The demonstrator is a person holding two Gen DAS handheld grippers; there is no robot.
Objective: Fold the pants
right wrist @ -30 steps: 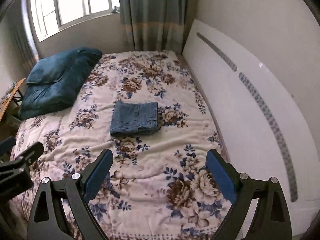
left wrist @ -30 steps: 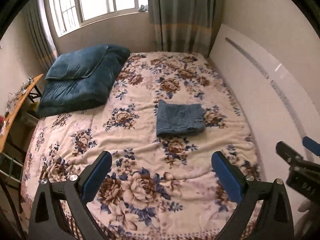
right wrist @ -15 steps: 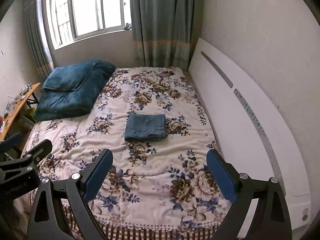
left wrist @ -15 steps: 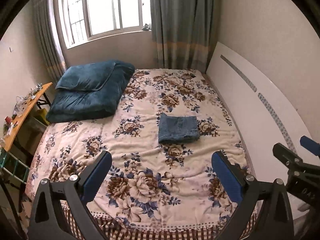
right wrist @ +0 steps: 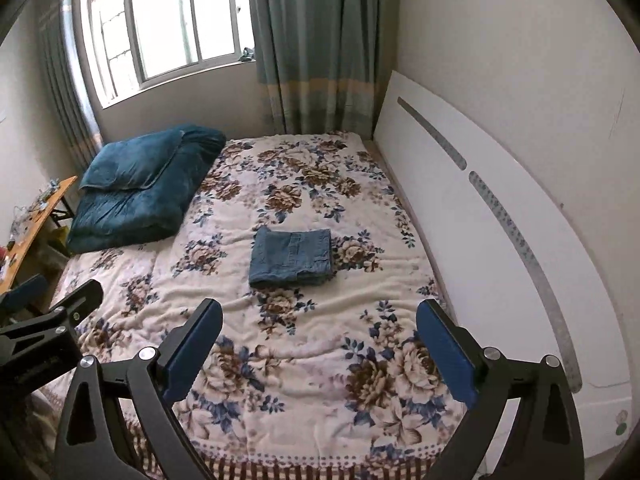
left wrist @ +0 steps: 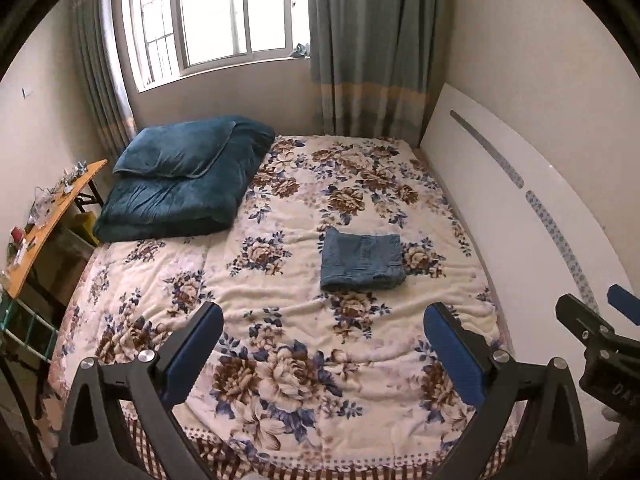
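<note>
You are holding the left gripper [left wrist: 322,330] and right gripper [right wrist: 318,328] wide apart, gripping nothing, above the near edge of the bed [left wrist: 280,380]. The pants [left wrist: 361,259] are lying well ahead on the floral blanket as a neat, flat, blue denim rectangle, layered edges facing you.

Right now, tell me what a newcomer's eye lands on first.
The folded blue denim pants lie as a neat rectangle mid-bed on the cream floral blanket. A bulky dark teal quilt is heaped at the far left corner, under the bright window.
</note>
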